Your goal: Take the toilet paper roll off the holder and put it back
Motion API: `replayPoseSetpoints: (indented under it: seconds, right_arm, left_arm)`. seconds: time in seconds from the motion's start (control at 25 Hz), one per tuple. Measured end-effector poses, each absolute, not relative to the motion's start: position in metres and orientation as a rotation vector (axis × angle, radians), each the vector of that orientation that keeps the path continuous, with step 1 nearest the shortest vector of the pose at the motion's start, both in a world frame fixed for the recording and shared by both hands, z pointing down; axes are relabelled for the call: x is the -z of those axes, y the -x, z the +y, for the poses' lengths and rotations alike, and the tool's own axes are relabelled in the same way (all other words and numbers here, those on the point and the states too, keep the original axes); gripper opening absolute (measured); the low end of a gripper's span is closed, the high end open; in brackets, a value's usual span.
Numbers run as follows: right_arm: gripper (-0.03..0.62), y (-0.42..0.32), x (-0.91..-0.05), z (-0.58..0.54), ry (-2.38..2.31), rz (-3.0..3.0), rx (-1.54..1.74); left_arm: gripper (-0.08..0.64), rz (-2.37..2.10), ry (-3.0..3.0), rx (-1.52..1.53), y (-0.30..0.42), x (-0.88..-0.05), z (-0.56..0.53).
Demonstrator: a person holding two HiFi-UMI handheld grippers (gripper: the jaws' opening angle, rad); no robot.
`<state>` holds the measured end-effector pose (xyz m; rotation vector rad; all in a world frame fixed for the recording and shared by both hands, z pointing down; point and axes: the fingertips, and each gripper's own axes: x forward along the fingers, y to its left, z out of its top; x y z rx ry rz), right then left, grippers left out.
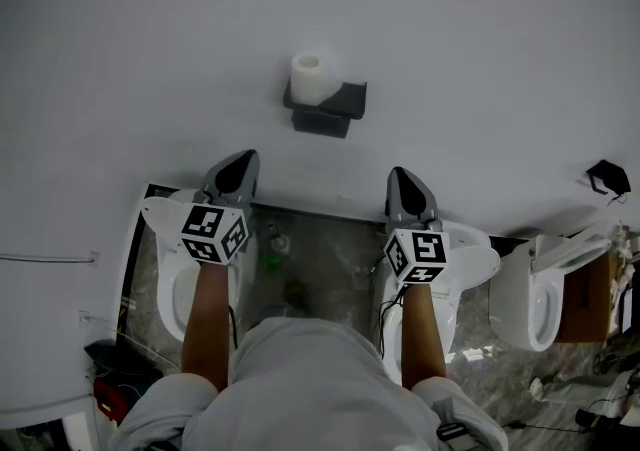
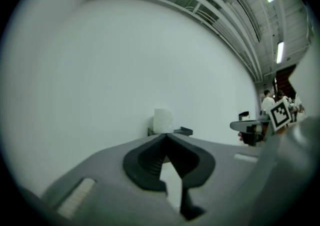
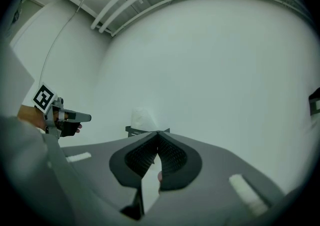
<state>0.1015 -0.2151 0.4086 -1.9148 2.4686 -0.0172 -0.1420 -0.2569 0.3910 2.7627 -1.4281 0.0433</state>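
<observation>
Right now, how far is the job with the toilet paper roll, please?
Done: nothing that shows; the toilet paper roll sits on its holder on the wall. In hand: nothing; left gripper and right gripper are shut, empty, short of the roll. Left: seemingly everything, taking the roll off and putting it back, though a finished job would look the same.

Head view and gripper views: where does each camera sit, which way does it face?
Head view: on the head, facing down at the white toilet paper roll, black wall holder; shows forearms, left gripper, right gripper.
Left gripper view: behind its shut jaws, facing the roll; right gripper at right.
Right gripper view: same, left gripper at left.
All share roll and holder.
</observation>
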Motion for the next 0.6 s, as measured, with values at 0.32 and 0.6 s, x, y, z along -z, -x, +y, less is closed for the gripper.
replayPoseSetpoints:
  seconds: [0.32, 0.6]
  right_arm:
    - [0.002, -0.087, -0.409, -0.271, 1.987, 2.414, 0.013]
    - [0.002, -0.088, -0.411, -0.291, 2.036, 2.385, 0.020]
  left_arm:
    - [0.002, -1.302, -2.822, -0.039, 0.141, -0.392, -0.325]
    - [0.002, -1.245, -2.855, -0.036, 0.136, -0.389, -0.350]
